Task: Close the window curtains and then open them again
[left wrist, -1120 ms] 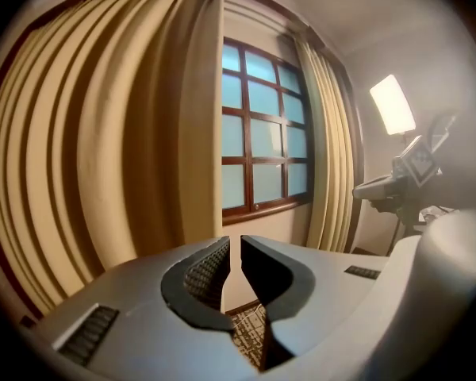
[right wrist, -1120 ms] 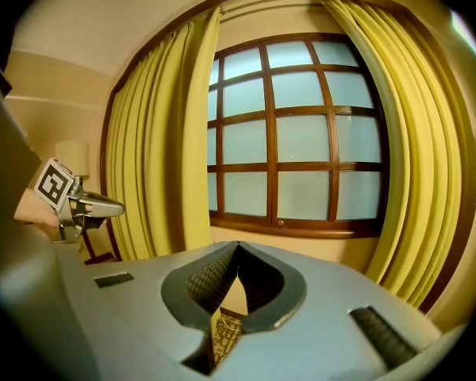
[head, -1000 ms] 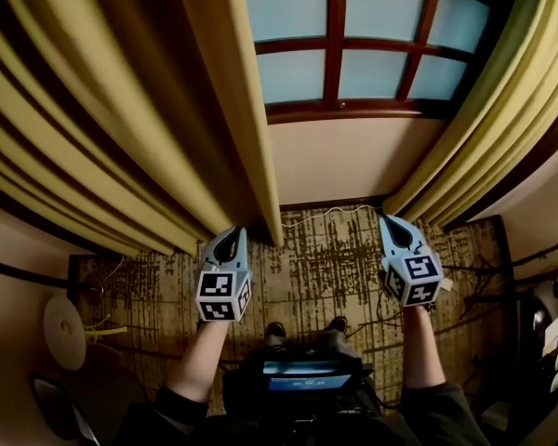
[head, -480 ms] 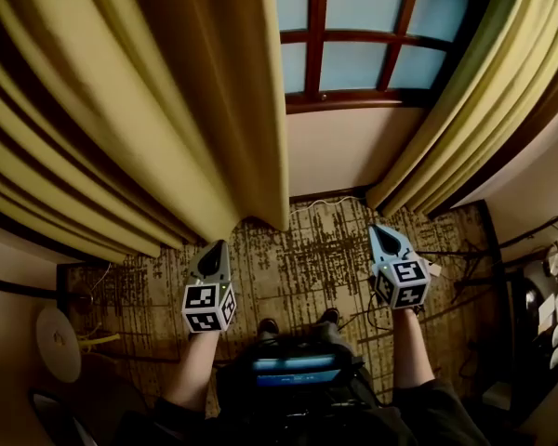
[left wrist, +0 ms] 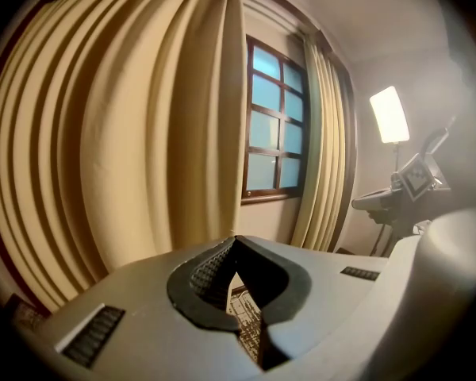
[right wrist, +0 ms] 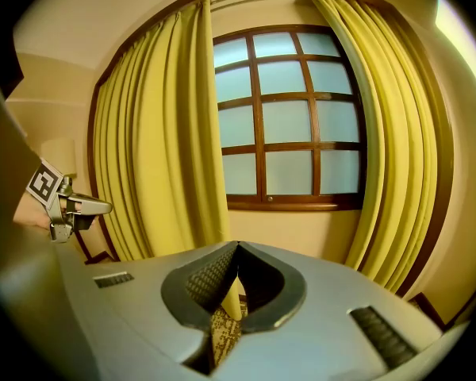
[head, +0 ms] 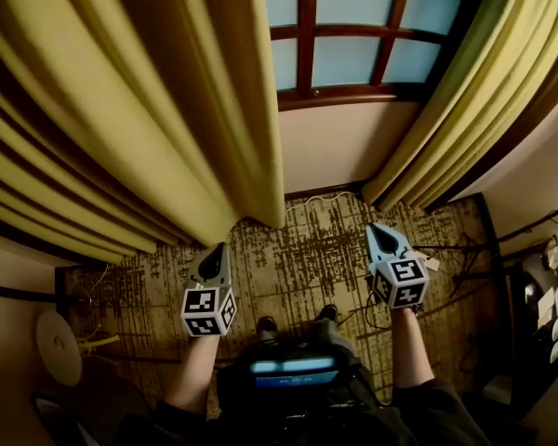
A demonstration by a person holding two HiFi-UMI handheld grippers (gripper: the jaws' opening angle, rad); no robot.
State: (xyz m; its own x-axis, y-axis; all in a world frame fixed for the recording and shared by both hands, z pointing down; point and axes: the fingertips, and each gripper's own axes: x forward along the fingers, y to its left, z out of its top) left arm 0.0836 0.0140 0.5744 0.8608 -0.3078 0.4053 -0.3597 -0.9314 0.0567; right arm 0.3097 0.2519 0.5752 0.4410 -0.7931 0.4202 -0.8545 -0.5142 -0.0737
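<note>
Tongs: left tongs (head: 214,252) and right tongs (head: 379,234) both closed tight, empty | Change: both have sunk lower | Curtains: left pleated yellow fabric curtain (head: 167,110) just ahead of left tongs, right pleated yellow fabric curtain (head: 456,100) beyond right tongs, brown wood-framed window (head: 339,26) uncovered between | Meaning: neither curtain gripped, probably a pause between pulls.

The head view looks steeply down from overhead onto the carpet (head: 307,258), with the left gripper (head: 215,249) and right gripper (head: 381,233) low in the frame and the window (head: 335,26) at the top. The left gripper view sits low and near the left curtain (left wrist: 127,133), seeing the window aslant. The right gripper view faces the window squarely, with the right curtain (right wrist: 397,157) beside it. All three views share the window and both curtains.
</note>
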